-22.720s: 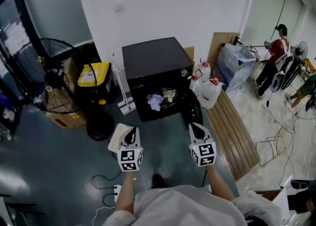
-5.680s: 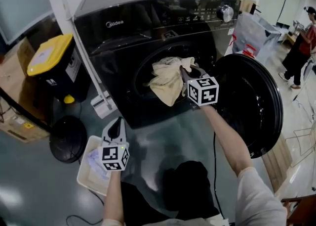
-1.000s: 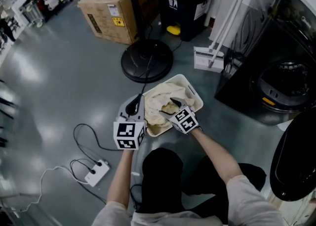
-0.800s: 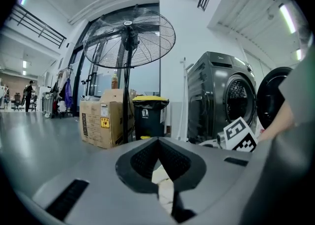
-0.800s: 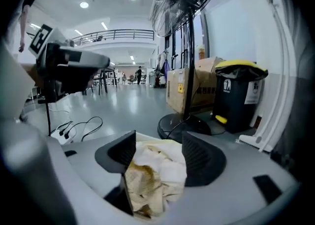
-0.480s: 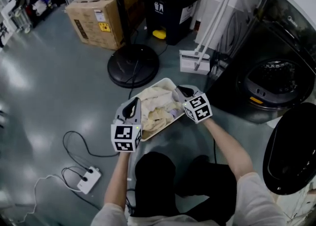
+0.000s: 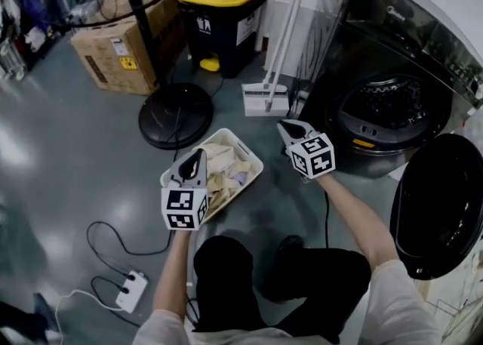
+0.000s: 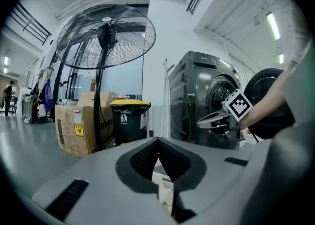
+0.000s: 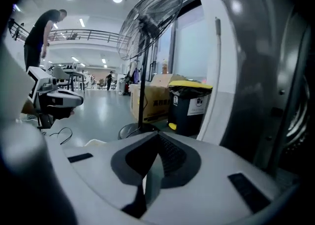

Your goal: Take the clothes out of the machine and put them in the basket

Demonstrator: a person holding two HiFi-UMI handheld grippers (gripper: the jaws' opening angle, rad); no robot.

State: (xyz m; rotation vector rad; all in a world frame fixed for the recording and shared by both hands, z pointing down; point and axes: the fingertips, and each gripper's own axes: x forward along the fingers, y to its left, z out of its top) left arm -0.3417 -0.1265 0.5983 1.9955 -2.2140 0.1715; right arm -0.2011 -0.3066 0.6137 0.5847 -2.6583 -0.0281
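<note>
A white basket (image 7: 253, 161) on the floor holds cream clothes (image 7: 223, 175). My left gripper (image 7: 193, 162) hovers over the basket's near left corner, jaws shut and empty; in its own view the left gripper (image 8: 158, 142) shows basket and cloth just below the tips. My right gripper (image 7: 290, 130) is raised between the basket and the black washing machine (image 7: 355, 49), shut with nothing in it. It points past the machine's front in the right gripper view (image 9: 156, 139). The drum (image 7: 386, 109) is open and shows only dark metal.
The machine's round door (image 7: 438, 204) hangs open at the right. A white broom head (image 7: 264, 99) leans beside the machine. A yellow-lidded bin (image 7: 219, 11), a fan base (image 7: 176, 115) and a cardboard box (image 7: 113, 53) stand behind the basket. A power strip (image 7: 127, 293) and cable lie at lower left.
My right gripper has closed, lifted out of the basket and swung right toward the machine, leaving the cream cloth behind. The left gripper has shifted a little along the basket's edge.
</note>
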